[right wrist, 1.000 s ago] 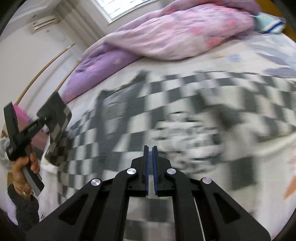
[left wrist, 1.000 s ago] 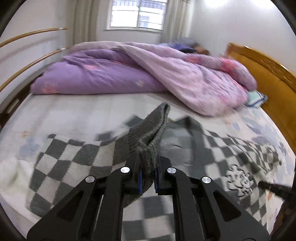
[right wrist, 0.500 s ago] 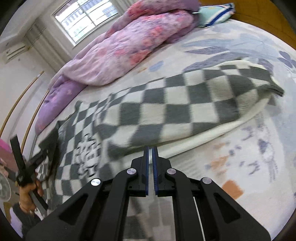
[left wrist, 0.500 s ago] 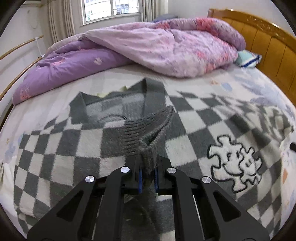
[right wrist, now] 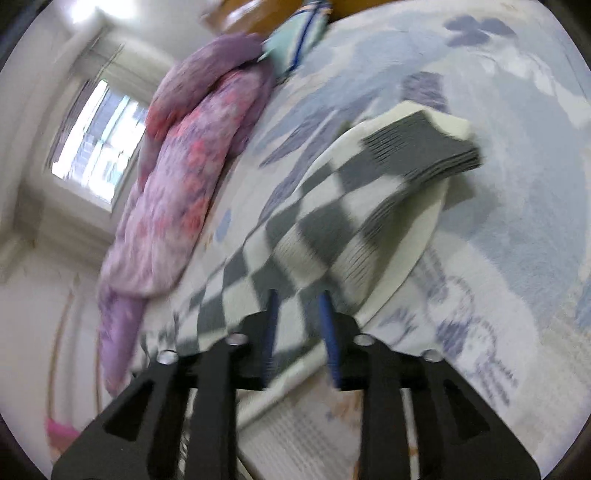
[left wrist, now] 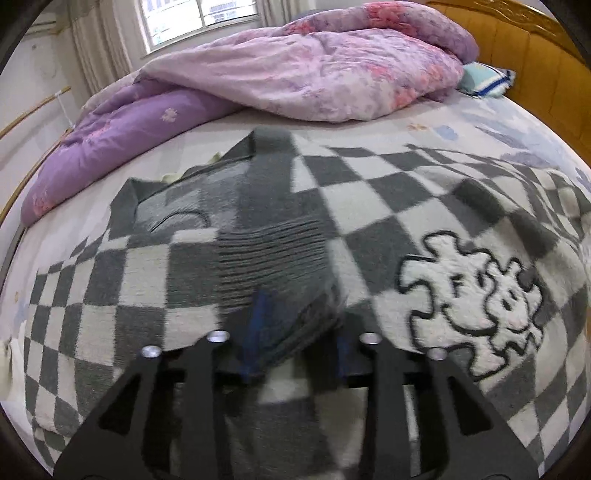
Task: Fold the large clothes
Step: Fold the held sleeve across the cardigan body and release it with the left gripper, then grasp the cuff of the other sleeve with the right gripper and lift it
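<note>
Knitwear fills the lower frame of both views: the checked sweater (left wrist: pixel 369 206) lies flat on the bed (left wrist: pixel 480 122), thick, soft and floppy, best gripped by its ribbed cuffs. Left gripper (left wrist: pixel 295 332) has just been opening, the folded-in cuff (left wrist: pixel 273 258) loose between its spread jaws. Right gripper (right wrist: pixel 299 325), also just opened and holding nothing, faces the far cuff (right wrist: pixel 428 147) at upper right.

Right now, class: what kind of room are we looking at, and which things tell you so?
Most likely a bedroom: a wooden headboard, a rumpled purple quilt and a checked sweater spread on the bed sheet, with a window behind.
</note>
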A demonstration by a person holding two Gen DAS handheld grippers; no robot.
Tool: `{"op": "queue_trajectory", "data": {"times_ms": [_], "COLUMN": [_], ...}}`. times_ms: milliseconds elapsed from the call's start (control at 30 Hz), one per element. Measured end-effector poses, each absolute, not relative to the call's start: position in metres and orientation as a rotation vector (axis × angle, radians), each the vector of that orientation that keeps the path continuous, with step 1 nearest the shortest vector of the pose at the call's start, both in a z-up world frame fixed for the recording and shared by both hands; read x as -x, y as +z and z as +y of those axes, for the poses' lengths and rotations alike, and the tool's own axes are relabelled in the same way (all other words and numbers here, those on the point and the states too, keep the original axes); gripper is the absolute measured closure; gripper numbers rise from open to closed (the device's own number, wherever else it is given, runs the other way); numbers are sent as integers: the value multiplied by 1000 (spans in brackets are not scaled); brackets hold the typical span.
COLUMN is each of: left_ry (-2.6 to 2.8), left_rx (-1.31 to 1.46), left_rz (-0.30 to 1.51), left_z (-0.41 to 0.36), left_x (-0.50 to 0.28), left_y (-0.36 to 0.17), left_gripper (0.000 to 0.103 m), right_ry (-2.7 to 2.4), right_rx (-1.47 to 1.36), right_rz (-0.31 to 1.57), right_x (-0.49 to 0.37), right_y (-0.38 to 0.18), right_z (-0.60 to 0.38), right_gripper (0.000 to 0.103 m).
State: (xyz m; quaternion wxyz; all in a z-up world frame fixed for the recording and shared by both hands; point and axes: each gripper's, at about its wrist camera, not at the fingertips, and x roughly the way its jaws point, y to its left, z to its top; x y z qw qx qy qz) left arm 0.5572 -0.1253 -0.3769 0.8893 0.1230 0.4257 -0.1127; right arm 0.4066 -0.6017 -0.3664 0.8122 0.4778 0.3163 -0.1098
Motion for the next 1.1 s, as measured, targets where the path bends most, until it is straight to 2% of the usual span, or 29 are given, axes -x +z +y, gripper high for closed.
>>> {"op": "queue_trajectory", "data": {"times_ms": [67, 200, 633, 767, 833, 867, 900, 1100], "left_ry": [-282, -351, -336, -337, -337, -336, -336, -331], "left_rx": [-290, -316, -230, -224, -225, -225, -225, -194], "left_rz": [882, 917, 957, 955, 952, 952, 952, 956], "left_z": [-139, -167, -176, -176, -176, -175, -175, -173], "left_x": [-552, -548, -556, -555, -555, -554, -554, -555], "left_y": [-376, -384, -401, -401, -401, -401, -401, -400], "left_gripper": [58, 57, 57, 57, 57, 57, 57, 57], "right_ry": [-271, -318, -240, -234, -241, -253, -269, -290], "right_rx": [-1052, -1110, -1415, -1450, -1417, -1396, -1360, -1053], "right_rz": [636, 620, 482, 514, 484, 484, 480, 444], "right_x": [-402, -395, -400, -415, -418, -417, -417, -423], "right_y": [-366, -376, -417, -424, -418, -416, -411, -358], "right_z": [-618, -646, -689, -686, -684, -683, -683, -656], "right_gripper": [67, 59, 59, 59, 68, 82, 91, 94]}}
